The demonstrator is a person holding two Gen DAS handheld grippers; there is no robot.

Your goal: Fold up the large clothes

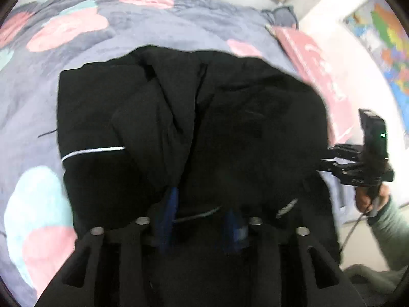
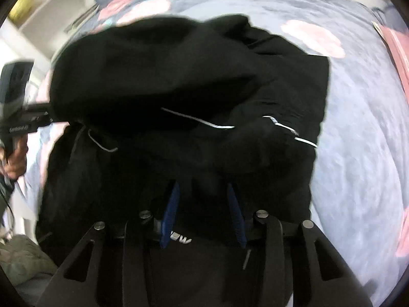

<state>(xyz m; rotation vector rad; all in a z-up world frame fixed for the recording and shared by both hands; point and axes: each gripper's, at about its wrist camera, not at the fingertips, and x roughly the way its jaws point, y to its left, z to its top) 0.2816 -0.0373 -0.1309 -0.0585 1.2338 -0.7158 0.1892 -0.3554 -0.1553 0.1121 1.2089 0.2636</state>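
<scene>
The left gripper (image 1: pixel 202 220), with blue pads on black fingers, has black cloth bunched between its pads (image 1: pixel 170 204); the pads stand somewhat apart with fabric filling the gap, so it appears clamped on the large black garment with thin white piping (image 1: pixel 158 107). The right gripper (image 2: pixel 204 204) likewise shows its blue pads (image 2: pixel 172 202) set either side of a fold of the same garment (image 2: pixel 179 81), gripping it.

From the left wrist view, the right gripper's body (image 1: pixel 358 163) sits at the garment's right edge, held by a hand (image 1: pixel 370 199) in a grey-green sleeve. From the right wrist view, the left gripper's body (image 2: pixel 23 122) reaches into the garment's left edge, with a hand (image 2: pixel 15 161) beneath it.

The garment is draped in heavy folds, lifted near both grippers, its far part lying on a grey bedspread with pink and teal rounded patches (image 1: pixel 76 25). A pink flat item with white markings (image 1: pixel 319 71) lies on the bed at the right. A colourful map (image 1: pixel 388 41) hangs on the wall beyond.
</scene>
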